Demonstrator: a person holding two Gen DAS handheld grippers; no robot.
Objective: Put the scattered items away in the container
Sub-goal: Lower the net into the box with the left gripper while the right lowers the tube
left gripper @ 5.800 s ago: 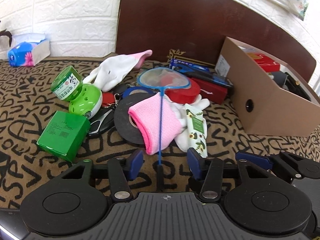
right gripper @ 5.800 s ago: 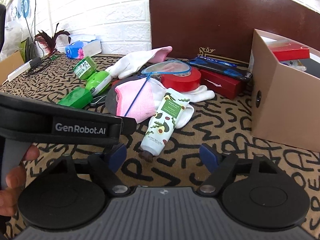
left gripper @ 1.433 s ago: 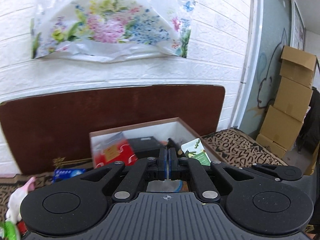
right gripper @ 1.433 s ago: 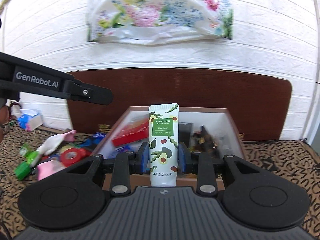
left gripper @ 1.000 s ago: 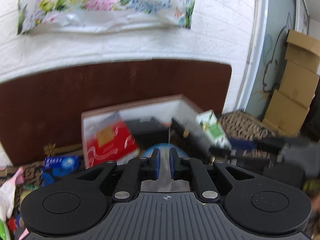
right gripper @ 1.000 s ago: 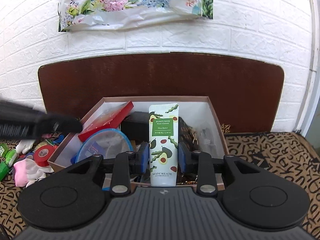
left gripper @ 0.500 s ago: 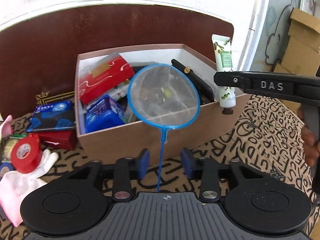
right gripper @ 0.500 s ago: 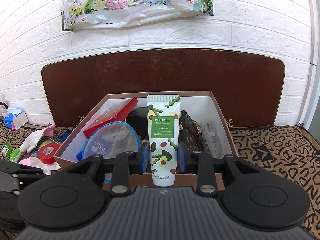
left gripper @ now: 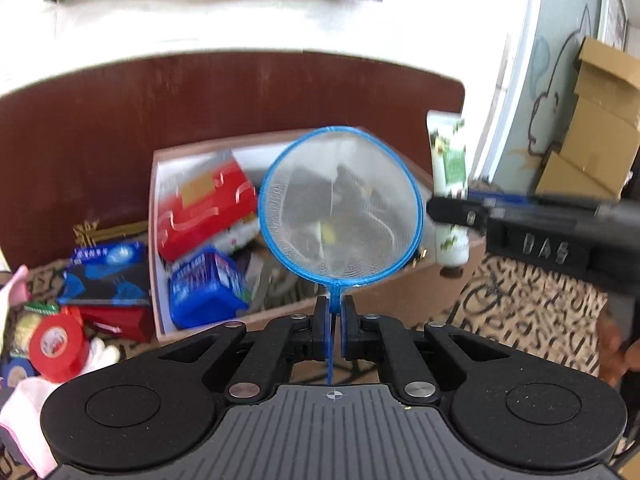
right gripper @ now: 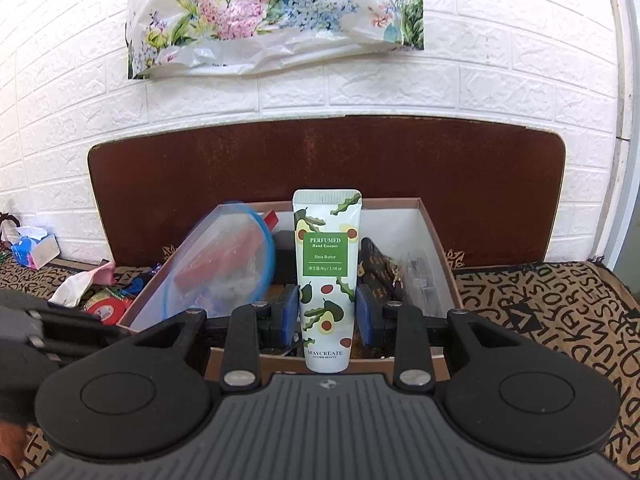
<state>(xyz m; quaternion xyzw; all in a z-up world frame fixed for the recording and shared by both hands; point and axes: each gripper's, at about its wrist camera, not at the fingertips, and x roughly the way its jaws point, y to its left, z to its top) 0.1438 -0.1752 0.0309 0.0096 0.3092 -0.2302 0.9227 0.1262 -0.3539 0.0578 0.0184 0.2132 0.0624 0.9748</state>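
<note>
**A:** Where are we? The left gripper (left gripper: 335,322) is clenched on the thin blue handle of the fishing net (left gripper: 340,210), with the hoop standing up in front of the cardboard box (left gripper: 156,240). The right gripper (right gripper: 327,314) is grasping the hand cream tube (right gripper: 326,276) upright, cap end down, with the box (right gripper: 434,236) straight ahead at 12 o'clock.

**B:** So both items look to be at the box, neither let go. My worry is the net. The grip sits on a very thin handle close to the hoop, and I judge it could pivot or slide between the pads.

**A:** And the hoop is wide. The box already holds a red packet (left gripper: 204,208) at 10 o'clock and a blue pack (left gripper: 206,288) at 8 o'clock from the hoop. Dropped flat, the net may lodge on those or on the rim and tip out.

**B:** The two tools are also close. From the left view the right gripper's arm (left gripper: 536,220) reaches in at 3 o'clock, the tube (left gripper: 448,184) just beside the hoop. Lowering both together risks a knock.

**A:** The tube is glossy; I'd guess it bounces off the dark items in the box if released high.

**B:** The red tape roll (left gripper: 58,340) and other clutter lie outside the box at 8 o'clock.
</note>
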